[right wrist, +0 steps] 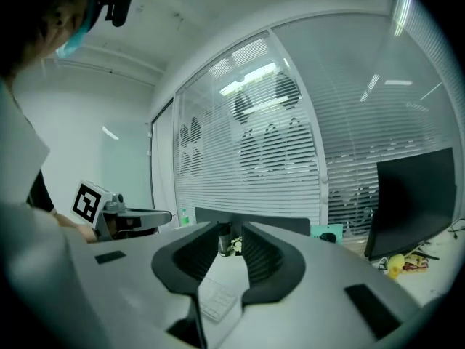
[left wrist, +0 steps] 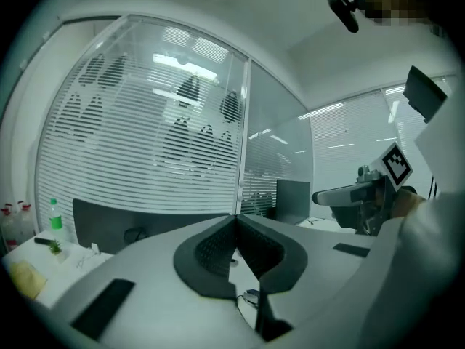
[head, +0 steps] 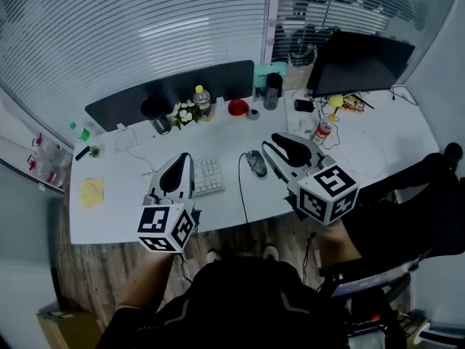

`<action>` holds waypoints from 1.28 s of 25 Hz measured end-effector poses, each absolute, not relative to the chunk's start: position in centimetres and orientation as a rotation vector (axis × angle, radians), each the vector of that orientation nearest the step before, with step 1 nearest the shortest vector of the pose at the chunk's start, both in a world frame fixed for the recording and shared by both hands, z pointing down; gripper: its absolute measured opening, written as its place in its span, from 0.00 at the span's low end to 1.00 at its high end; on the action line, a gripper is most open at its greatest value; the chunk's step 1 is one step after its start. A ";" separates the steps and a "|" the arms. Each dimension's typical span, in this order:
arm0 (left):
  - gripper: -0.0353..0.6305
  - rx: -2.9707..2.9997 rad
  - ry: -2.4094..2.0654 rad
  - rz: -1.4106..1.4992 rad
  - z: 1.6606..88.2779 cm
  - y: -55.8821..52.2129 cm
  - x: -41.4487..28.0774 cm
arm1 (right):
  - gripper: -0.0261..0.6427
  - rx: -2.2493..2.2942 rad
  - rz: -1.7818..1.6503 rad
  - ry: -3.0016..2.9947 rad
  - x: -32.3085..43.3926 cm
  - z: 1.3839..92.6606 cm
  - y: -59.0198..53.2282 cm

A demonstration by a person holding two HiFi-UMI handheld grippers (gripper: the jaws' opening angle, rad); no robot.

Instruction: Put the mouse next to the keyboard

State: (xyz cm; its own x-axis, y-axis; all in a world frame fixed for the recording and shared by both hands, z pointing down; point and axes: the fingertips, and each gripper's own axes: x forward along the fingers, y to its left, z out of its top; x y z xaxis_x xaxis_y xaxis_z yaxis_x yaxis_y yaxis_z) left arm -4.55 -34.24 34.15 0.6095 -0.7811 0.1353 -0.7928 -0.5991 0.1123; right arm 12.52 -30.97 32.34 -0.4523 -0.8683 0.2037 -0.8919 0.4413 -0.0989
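the mouse (head: pixel 256 163) is dark grey and wired. it lies flat on the white desk (head: pixel 109 217), its long axis pointing away from the seated person. its thin black cable (head: pixel 240 187) loops off its far end and runs back to the near desk edge. the keyboard (head: pixel 208 176) is white and compact, flat on the desk just left of the mouse, a narrow gap between them; only its right part shows.

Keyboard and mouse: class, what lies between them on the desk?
Head view: only a black cable crosses the bare desk between keyboard and mouse.
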 end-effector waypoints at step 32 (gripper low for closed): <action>0.10 2.689 -1.408 0.106 31.3 -33.3 -5.1 | 0.04 1.732 0.164 -2.499 14.0 29.4 -30.4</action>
State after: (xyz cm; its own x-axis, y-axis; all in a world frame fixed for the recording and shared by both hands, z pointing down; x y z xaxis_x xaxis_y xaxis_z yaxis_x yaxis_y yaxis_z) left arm -5.05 -33.30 31.33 0.5689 -0.8150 0.1101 -0.8223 -0.5659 0.0602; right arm 13.96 -30.39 29.40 -0.3498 -0.9263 0.1402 -0.9366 0.3487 -0.0336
